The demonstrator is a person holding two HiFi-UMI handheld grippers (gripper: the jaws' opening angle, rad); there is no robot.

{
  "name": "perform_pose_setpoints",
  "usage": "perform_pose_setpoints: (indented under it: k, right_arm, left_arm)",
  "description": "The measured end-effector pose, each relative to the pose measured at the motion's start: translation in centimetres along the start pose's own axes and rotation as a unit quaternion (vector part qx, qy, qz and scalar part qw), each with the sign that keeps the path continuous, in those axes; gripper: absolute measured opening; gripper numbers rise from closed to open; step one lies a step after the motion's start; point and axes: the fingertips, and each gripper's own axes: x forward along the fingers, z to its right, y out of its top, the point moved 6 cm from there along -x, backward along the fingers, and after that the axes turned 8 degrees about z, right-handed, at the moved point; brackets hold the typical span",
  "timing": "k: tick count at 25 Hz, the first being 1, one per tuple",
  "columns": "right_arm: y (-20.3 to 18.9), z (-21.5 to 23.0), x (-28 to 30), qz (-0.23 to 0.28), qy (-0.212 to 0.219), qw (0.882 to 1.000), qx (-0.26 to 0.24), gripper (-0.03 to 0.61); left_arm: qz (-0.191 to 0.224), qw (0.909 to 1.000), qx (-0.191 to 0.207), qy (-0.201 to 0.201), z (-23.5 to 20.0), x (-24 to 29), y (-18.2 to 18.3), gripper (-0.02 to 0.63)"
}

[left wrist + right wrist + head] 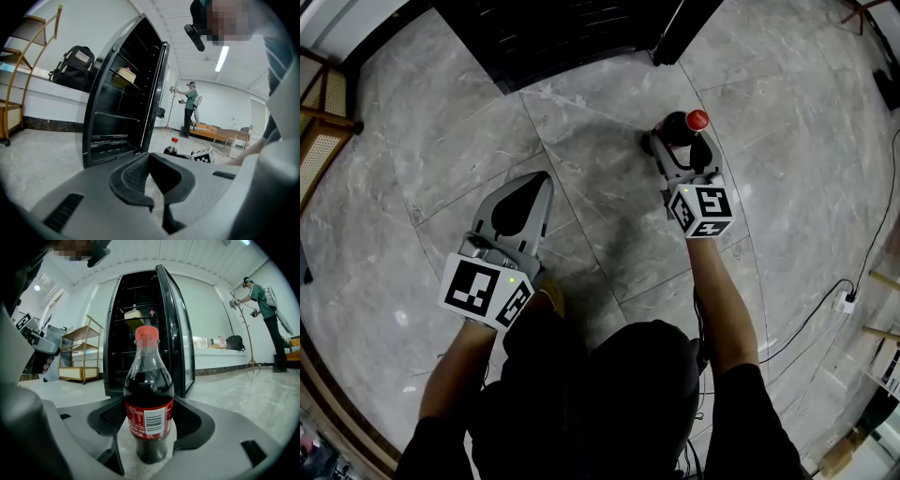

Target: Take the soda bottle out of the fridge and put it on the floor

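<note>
The soda bottle (691,123), dark cola with a red cap and red label, stands upright on the grey marble floor (581,122) in front of the black fridge (553,33). My right gripper (675,141) is shut on the soda bottle (148,399), its pads against the label on both sides. The left gripper (542,180) hovers over the floor to the left, shut and holding nothing. From the left gripper view the fridge (117,117) stands open, and the bottle (171,149) shows beyond my left gripper (149,154).
The fridge door (180,329) hangs open to the right of the cabinet. A wooden shelf (323,112) stands at the left. A cable and socket (844,300) lie at the right. Another person (265,301) stands far off by a coat rack.
</note>
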Motion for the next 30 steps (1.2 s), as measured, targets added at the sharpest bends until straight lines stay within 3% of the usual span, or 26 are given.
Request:
perform_pose_setpoints:
  k: [11,17,23,30]
  right_arm:
    - [0.2,-0.2,-0.5,-0.002,-0.004,1.0,-0.004,0.313]
    - [2.5,-0.1,-2.1,-0.015,-0.013,1.0,-0.011,0.313]
    - [9.4,-0.5,-3.2,-0.023,-0.019,1.0,-0.006,0.314]
    - [23.3,-1.2,-4.8,-0.028,-0.018,0.999,-0.01,0.313]
  left_arm:
    - [-0.001,1.0,-0.001,0.003,0.3,0.1,0.0,0.006]
    - [-0.006,1.0,-0.003,-0.002,1.2,0.3,2.2,0.006]
    - [-0.009,0.9999,0.001,-0.01,2.2,0.6,8.8,0.006]
    - [-0.028,0.999,0.02,-0.029,5.7,0.0,21.1,0.006]
